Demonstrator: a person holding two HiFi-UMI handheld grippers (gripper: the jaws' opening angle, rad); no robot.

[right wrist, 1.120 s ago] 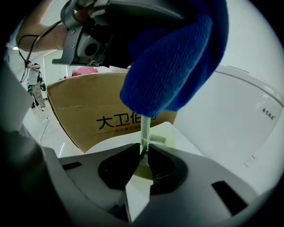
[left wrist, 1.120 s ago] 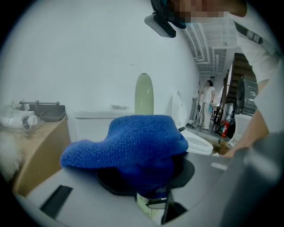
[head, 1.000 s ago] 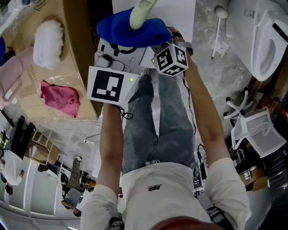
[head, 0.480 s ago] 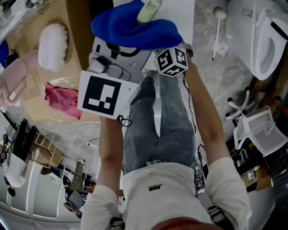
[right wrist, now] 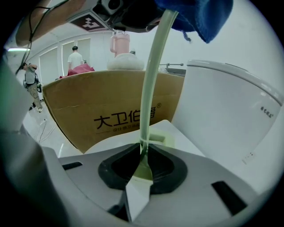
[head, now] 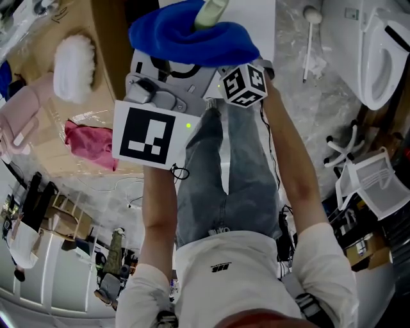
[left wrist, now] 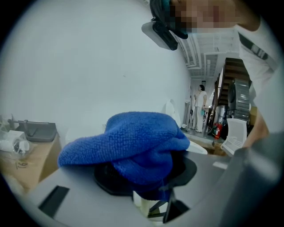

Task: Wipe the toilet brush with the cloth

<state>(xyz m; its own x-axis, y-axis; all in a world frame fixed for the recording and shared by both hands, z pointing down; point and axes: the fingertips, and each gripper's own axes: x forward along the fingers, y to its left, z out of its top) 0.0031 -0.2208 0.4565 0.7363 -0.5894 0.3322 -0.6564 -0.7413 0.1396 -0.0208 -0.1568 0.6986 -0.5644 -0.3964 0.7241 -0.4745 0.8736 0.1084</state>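
A blue cloth (head: 191,37) lies bunched over the jaws of my left gripper (left wrist: 148,195), which is shut on it. In the left gripper view the cloth (left wrist: 133,142) fills the middle, with a bit of pale handle under it. The toilet brush's pale green handle (right wrist: 153,88) runs up from my right gripper (right wrist: 144,155), which is shut on it, into the cloth (right wrist: 199,15). In the head view the handle's end (head: 211,11) pokes out past the cloth. Both grippers are held close together in front of the person's legs. The brush head is hidden.
A white toilet (head: 378,57) stands at the right, close beside the grippers (right wrist: 226,111). A cardboard box (right wrist: 111,111) at the left carries a white fluffy item (head: 73,64) and a pink cloth (head: 90,144). A white stick tool (head: 311,38) and a white chair (head: 375,186) are on the floor.
The left gripper and blue cloth moved farther along the handle, so less of the pale green end shows. Over the last half second almost nothing shifted.
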